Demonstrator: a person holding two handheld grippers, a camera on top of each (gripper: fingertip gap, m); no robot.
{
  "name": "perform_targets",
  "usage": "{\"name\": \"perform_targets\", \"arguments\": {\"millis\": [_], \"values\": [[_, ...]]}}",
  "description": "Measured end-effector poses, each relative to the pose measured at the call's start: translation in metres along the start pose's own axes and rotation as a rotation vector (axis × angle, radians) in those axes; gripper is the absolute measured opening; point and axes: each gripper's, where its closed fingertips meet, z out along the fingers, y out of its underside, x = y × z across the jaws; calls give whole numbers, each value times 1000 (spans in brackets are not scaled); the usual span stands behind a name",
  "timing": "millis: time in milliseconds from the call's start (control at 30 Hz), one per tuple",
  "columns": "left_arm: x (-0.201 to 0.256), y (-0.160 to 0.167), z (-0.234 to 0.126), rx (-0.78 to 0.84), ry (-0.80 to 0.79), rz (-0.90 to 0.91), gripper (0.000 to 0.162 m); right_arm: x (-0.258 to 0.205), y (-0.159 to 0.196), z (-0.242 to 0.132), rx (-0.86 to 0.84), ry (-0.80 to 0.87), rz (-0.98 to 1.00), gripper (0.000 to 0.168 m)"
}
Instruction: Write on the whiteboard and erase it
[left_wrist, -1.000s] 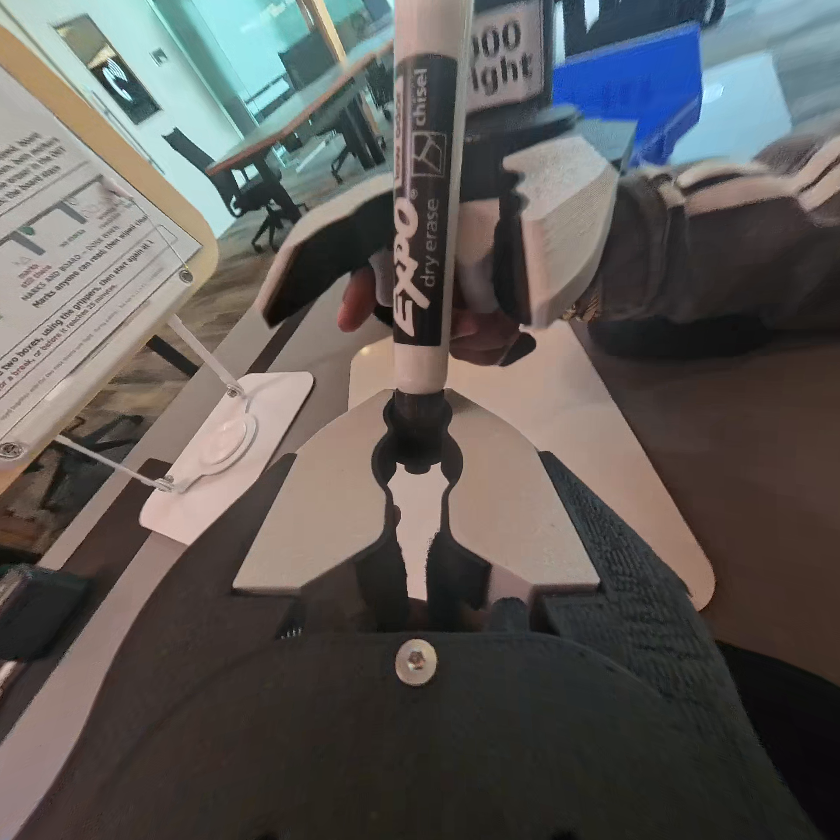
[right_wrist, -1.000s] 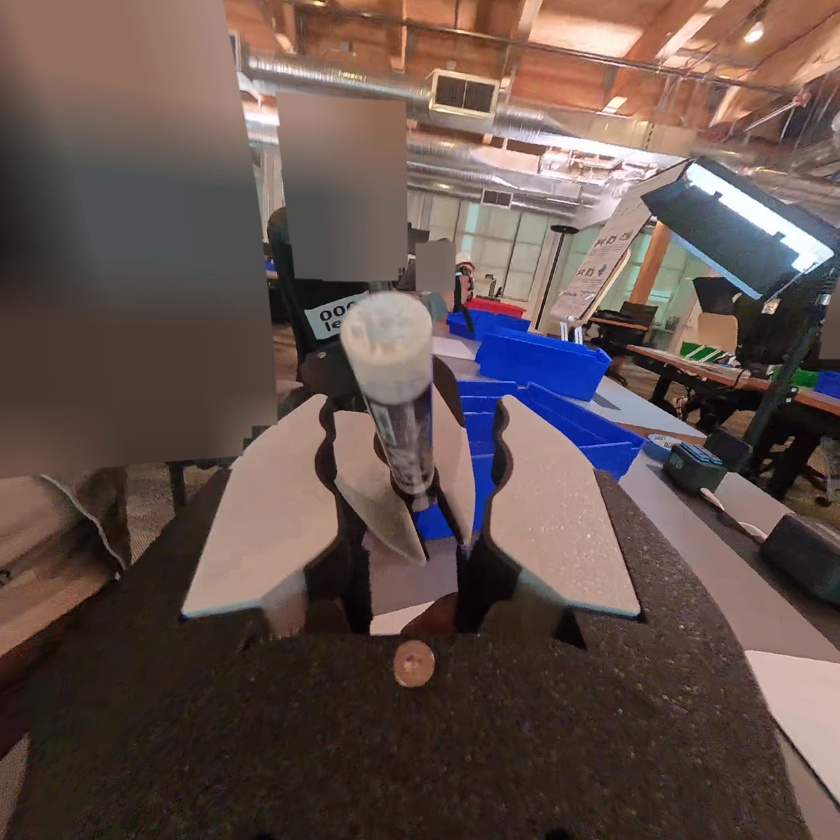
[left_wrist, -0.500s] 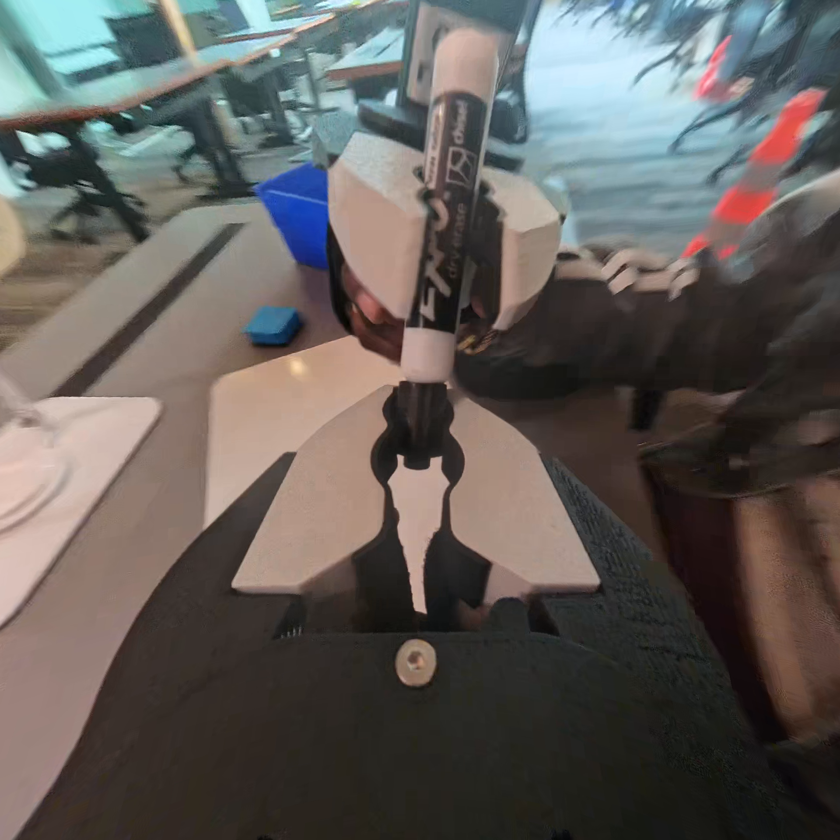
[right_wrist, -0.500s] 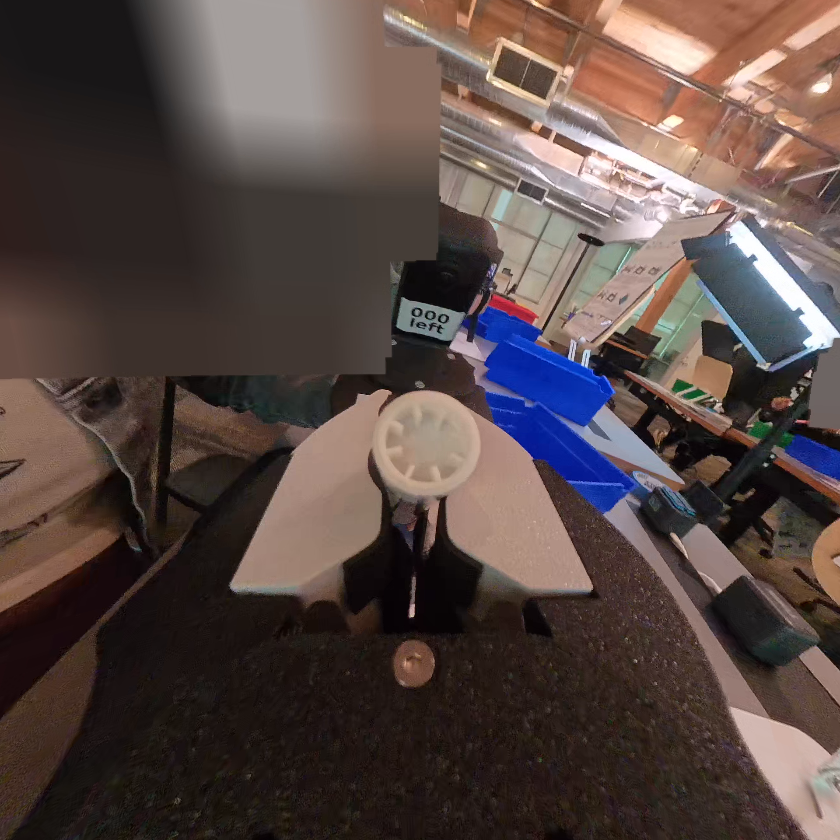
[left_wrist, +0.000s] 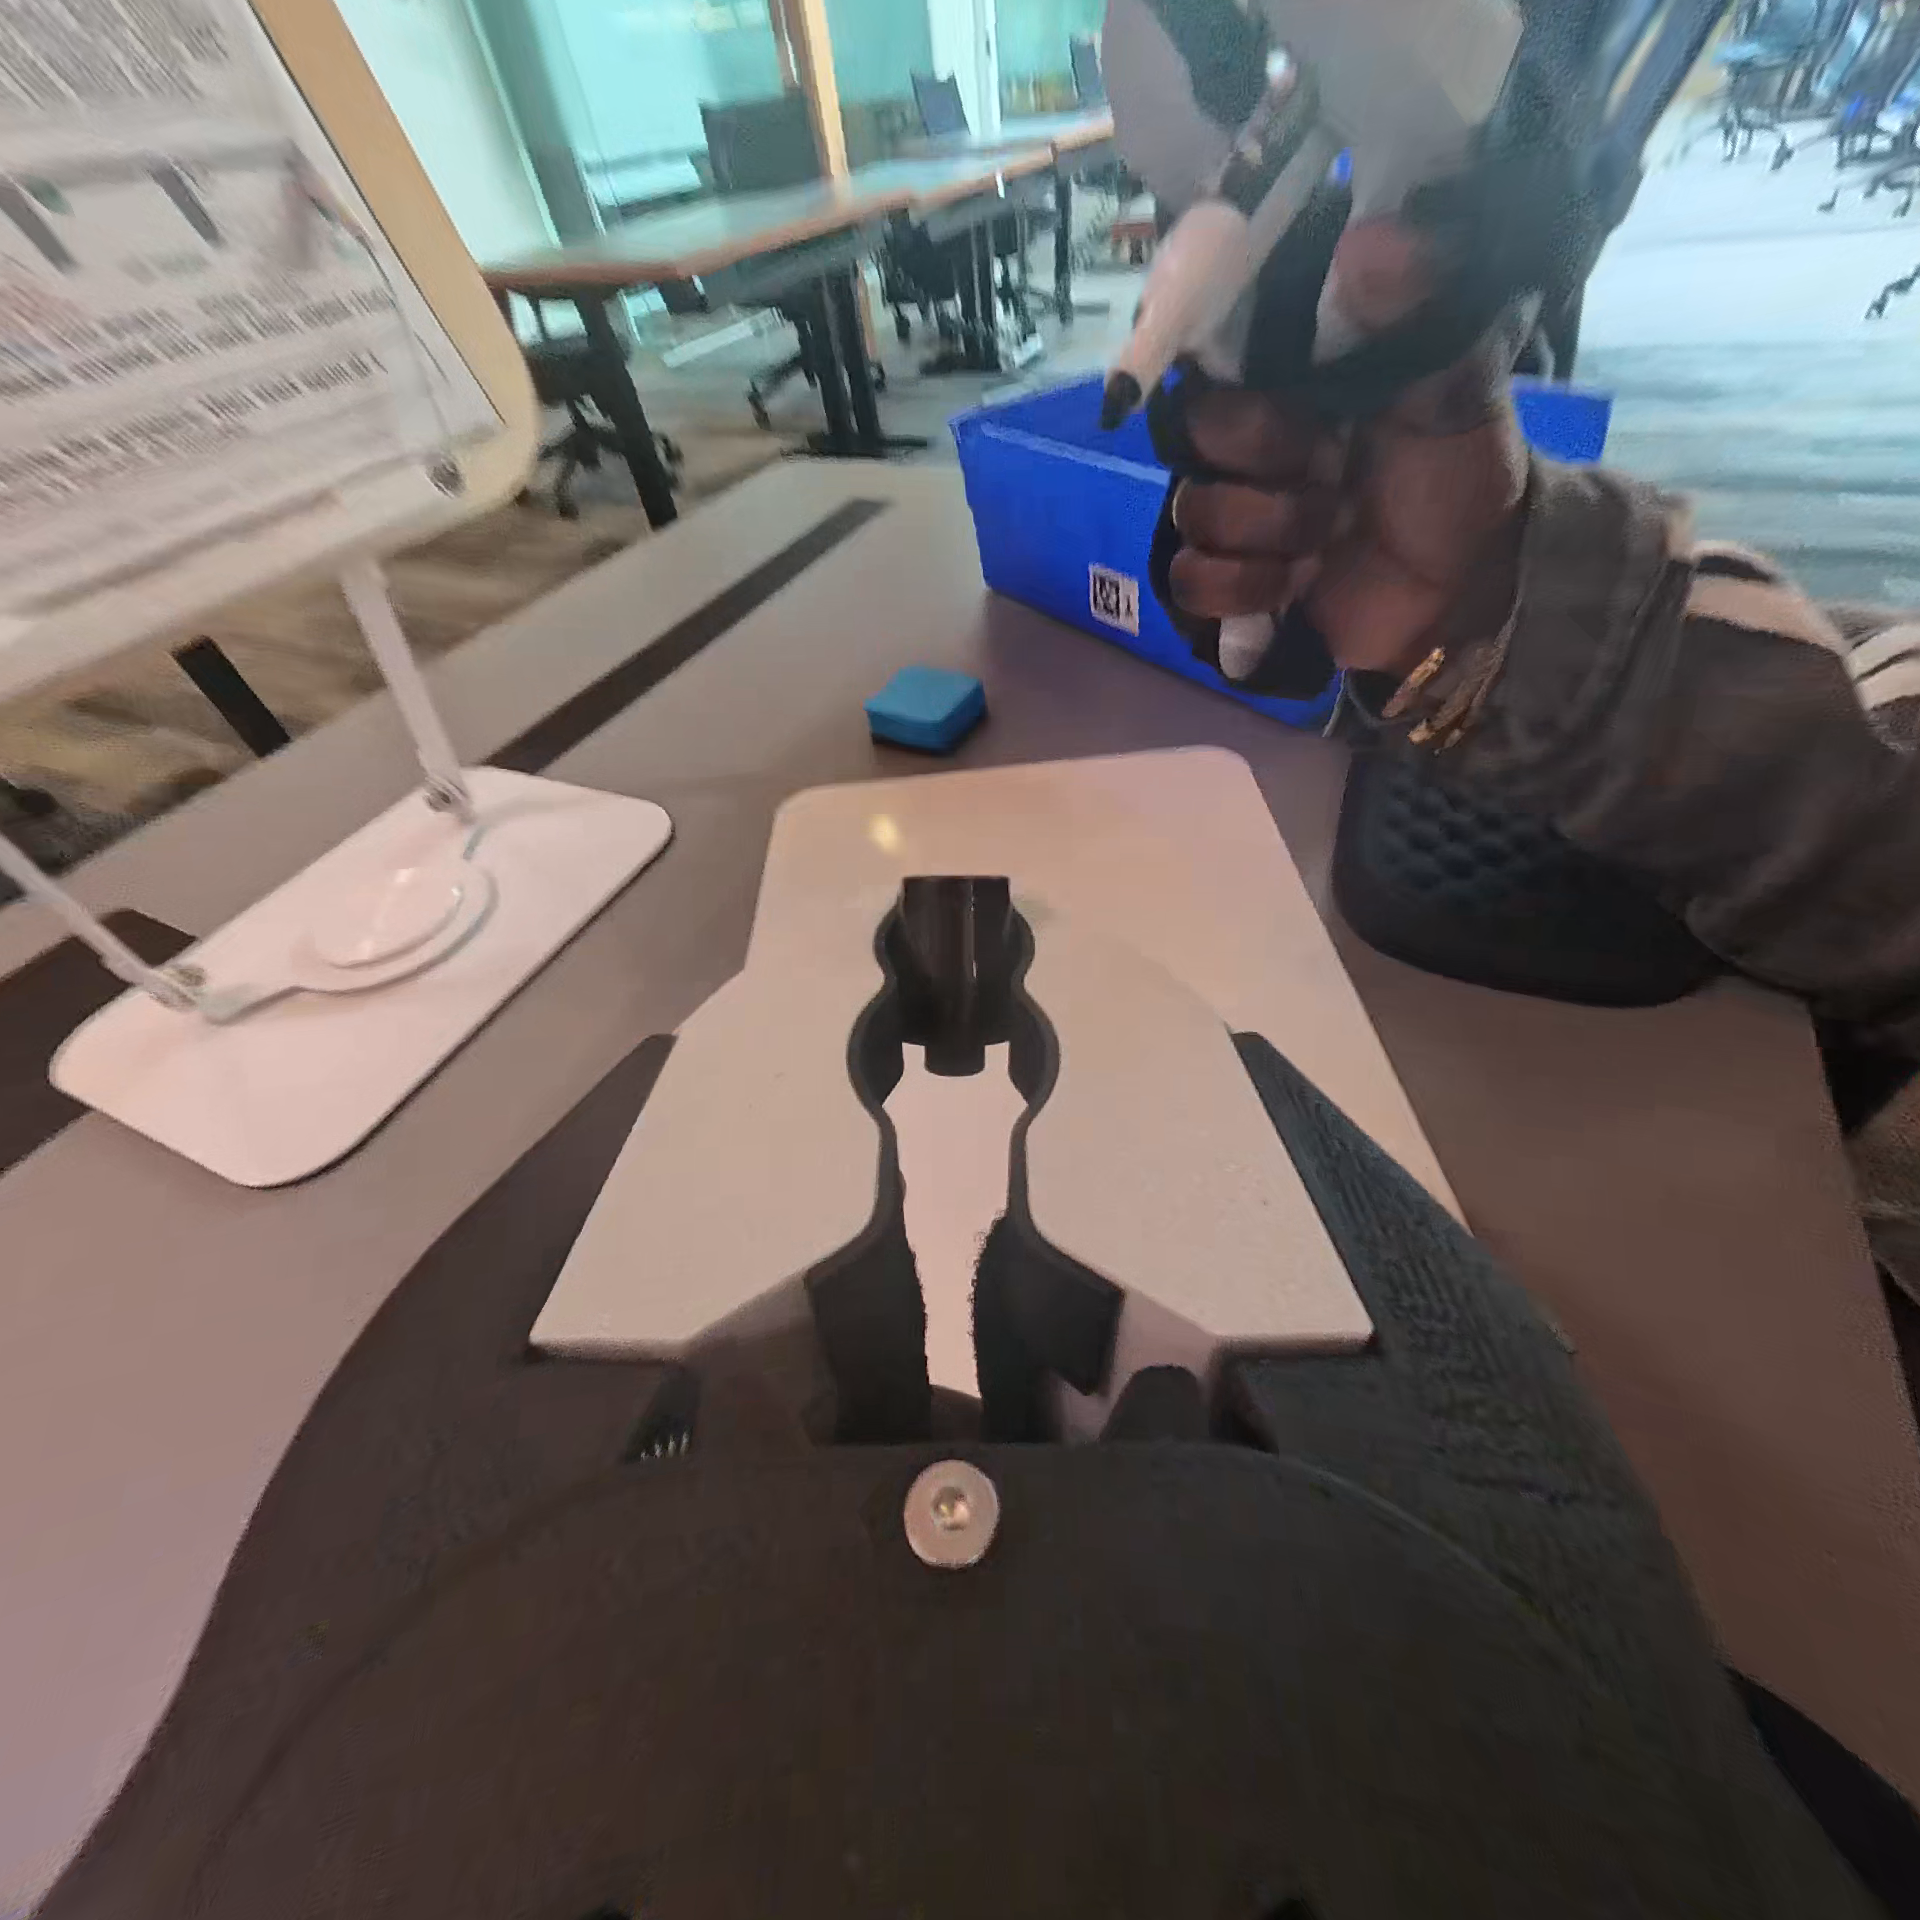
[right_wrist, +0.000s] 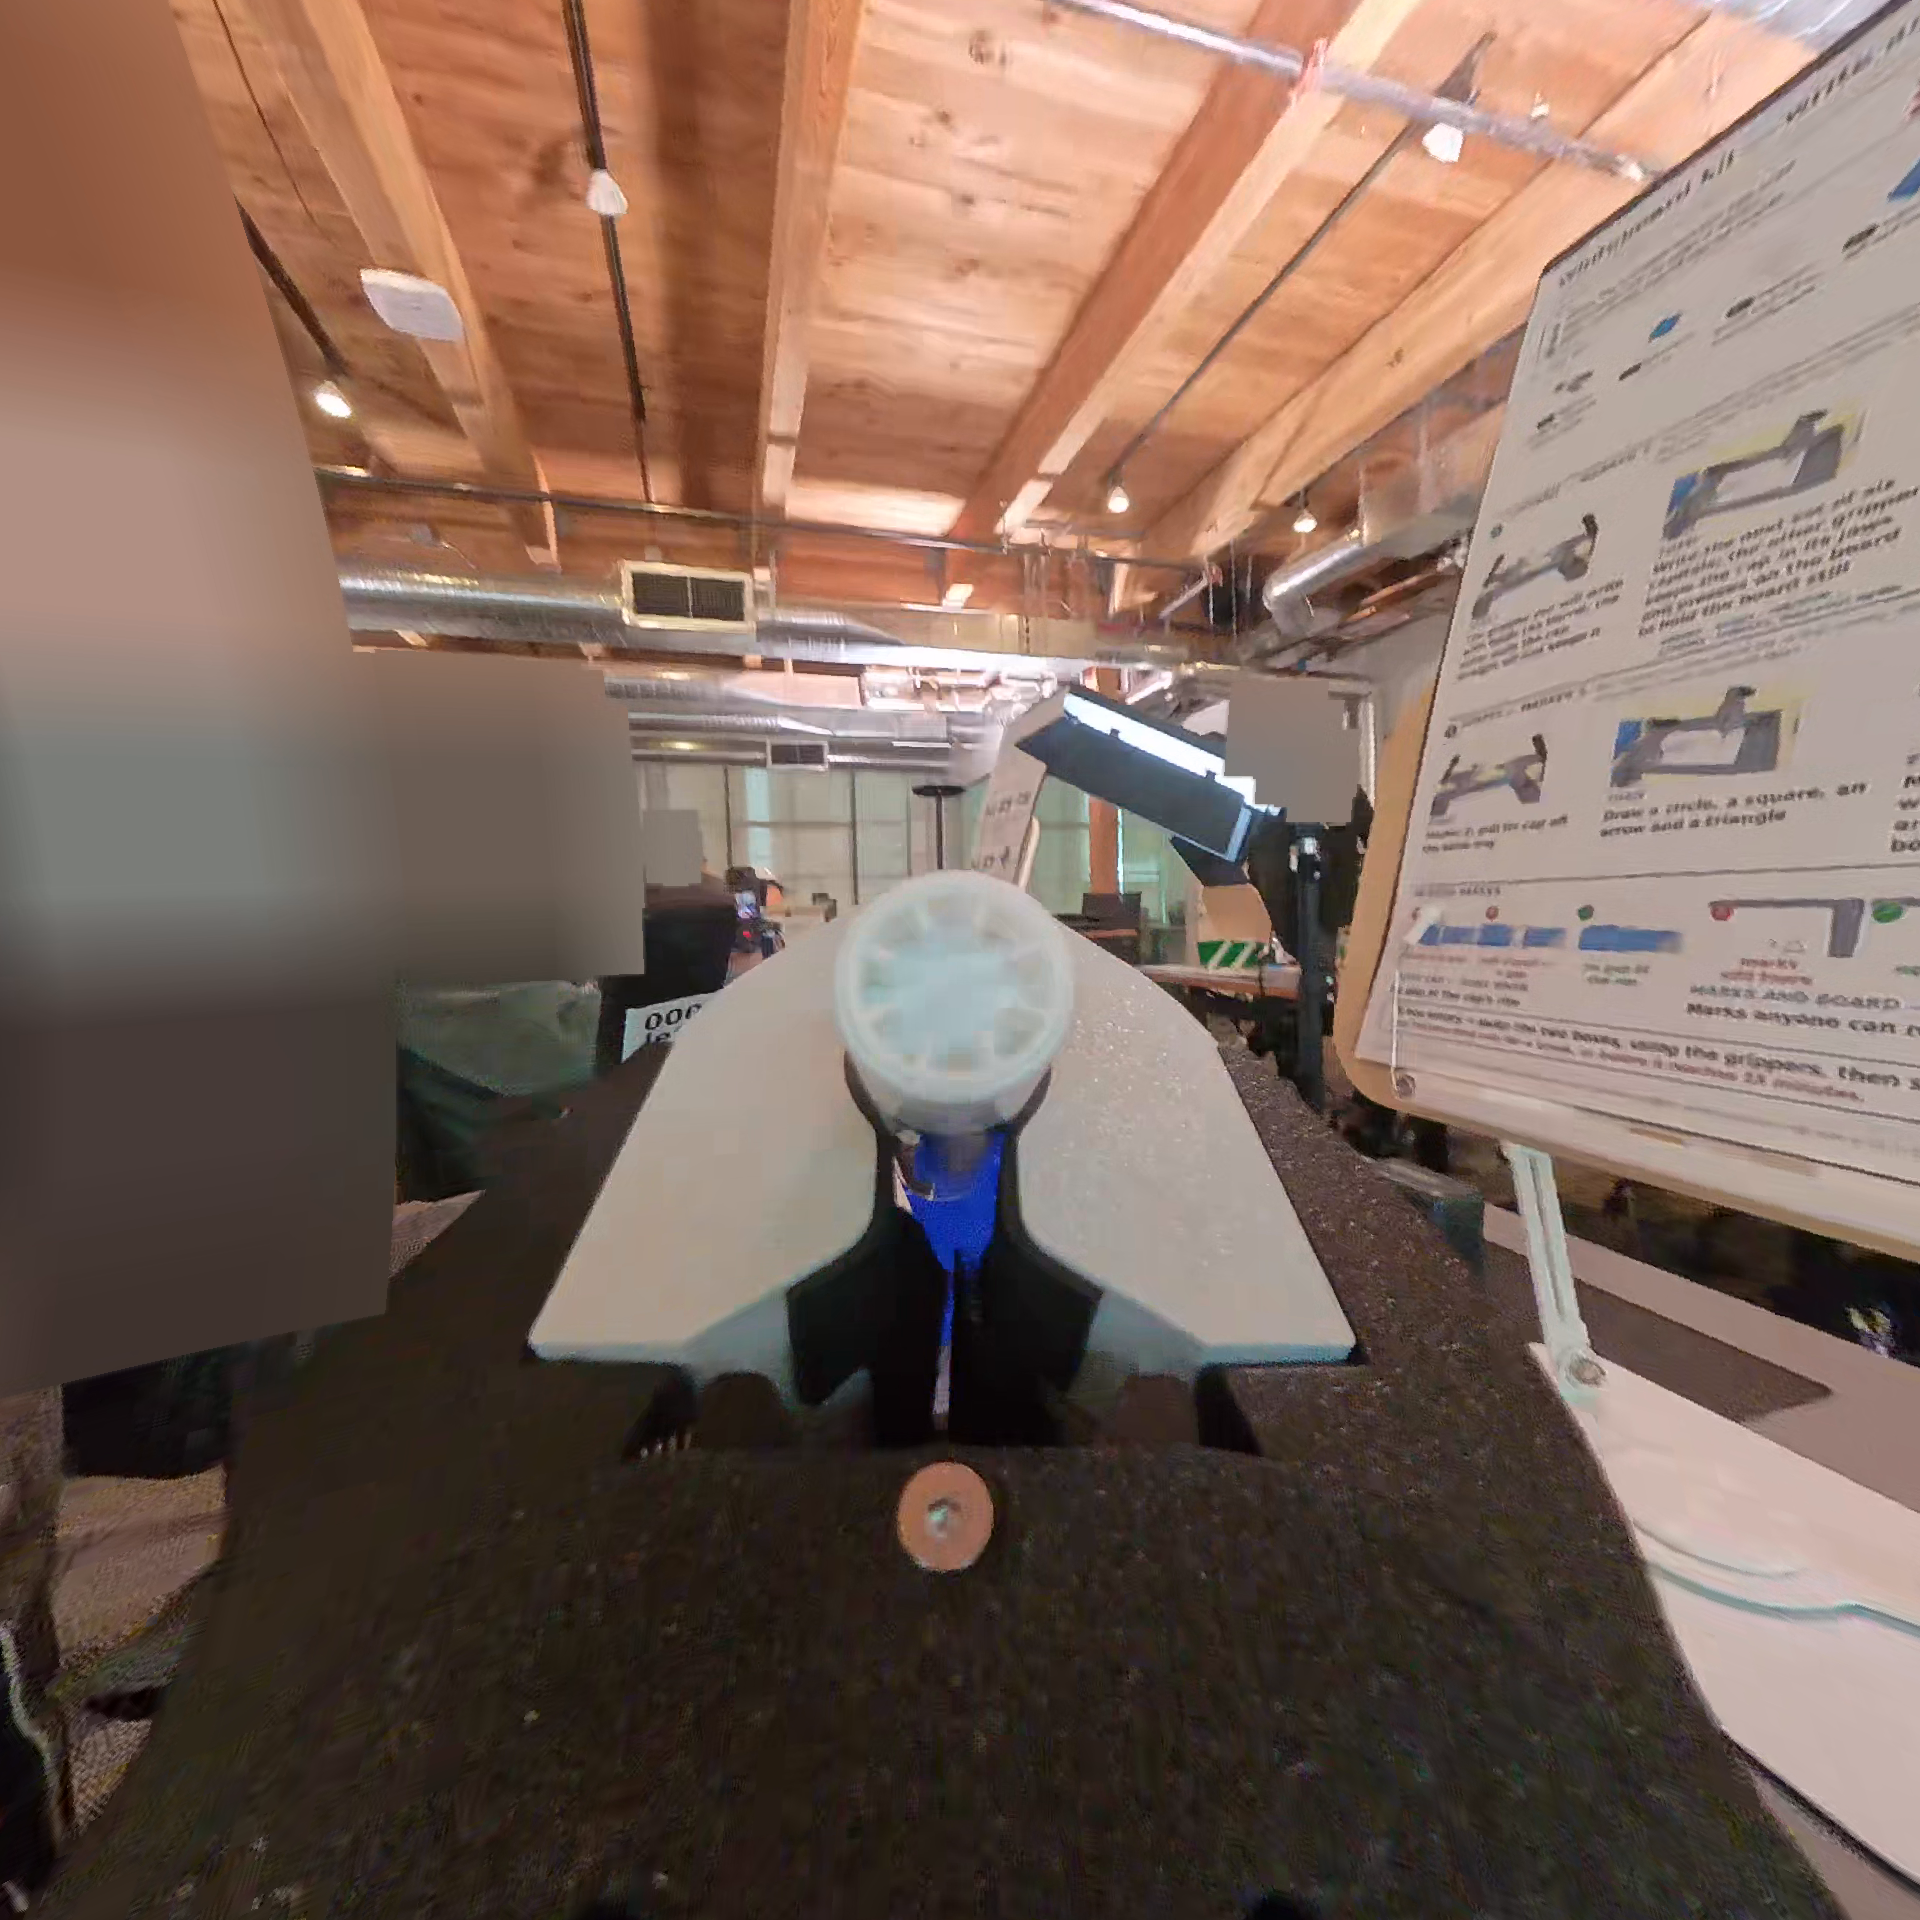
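The left gripper (left_wrist: 954, 997) is closed on the black marker cap (left_wrist: 954, 971), which stands upright between its fingertips directly above the whiteboard (left_wrist: 1091, 831). The whiteboard lies flat on the grey table (left_wrist: 1558, 1091). The right gripper (right_wrist: 951, 1049) is clamped around the marker (right_wrist: 951, 1003); in the left wrist view the marker sits high above the whiteboard's far edge, its uncapped tip angled downward. Beyond the whiteboard's far left corner rests the blue eraser (left_wrist: 923, 707); behind it stands a blue bin (left_wrist: 1060, 520). Left of the whiteboard stands an instruction sign (left_wrist: 187, 260) on a white base (left_wrist: 343, 966).
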Motion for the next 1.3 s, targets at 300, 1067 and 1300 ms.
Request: {"name": "perform_targets", "arguments": {"millis": [300, 1067, 1300], "values": [[-21, 61, 10, -191, -101, 82, 15, 40, 37, -14, -68, 141, 116, 15], [-13, 120, 1, -541, -46, 3, 15, 37, 171, -6, -693, 238, 78, 15], [2, 137, -9, -611, 16, -33, 15, 11, 203, 17, -815, 178, 78, 15]]}}
